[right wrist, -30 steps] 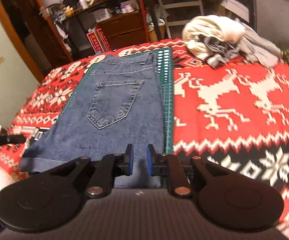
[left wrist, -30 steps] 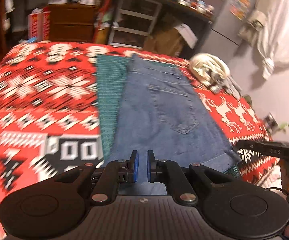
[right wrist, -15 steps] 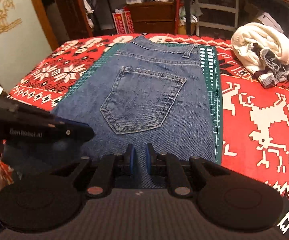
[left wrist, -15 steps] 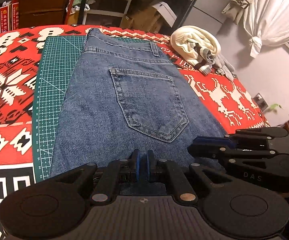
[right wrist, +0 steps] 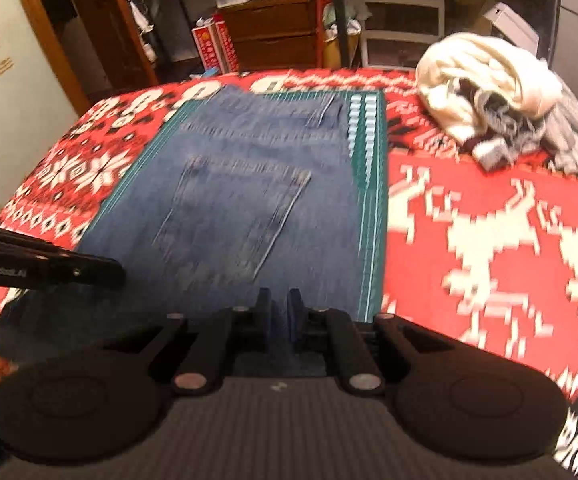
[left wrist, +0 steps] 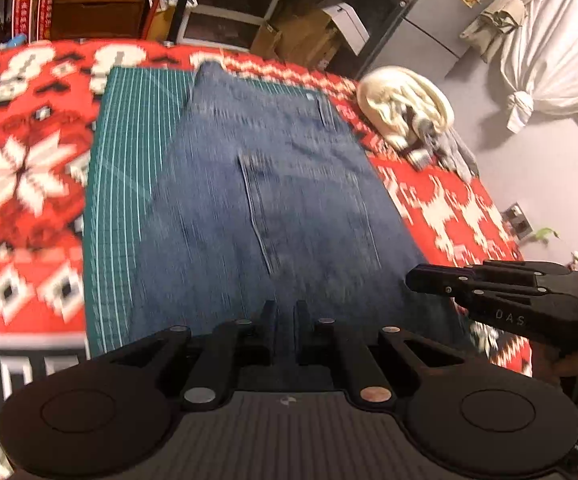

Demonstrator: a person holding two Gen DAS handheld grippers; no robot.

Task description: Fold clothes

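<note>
My blue denim shorts (left wrist: pixel 273 208), folded in half with one back pocket up, lie straight ahead on the green cutting mat (left wrist: pixel 129 184), long axis running away from me. My left claw (left wrist: pixel 285 320) and right claw (right wrist: pixel 279 308) sit at the near hem, jaws narrowly parted; whether they pinch denim, I cannot tell.

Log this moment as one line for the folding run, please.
task: fold clothes | denim shorts flat on green cutting mat | left hand-held gripper, right hand-held gripper at near hem, grip unclear | motion blur
</note>
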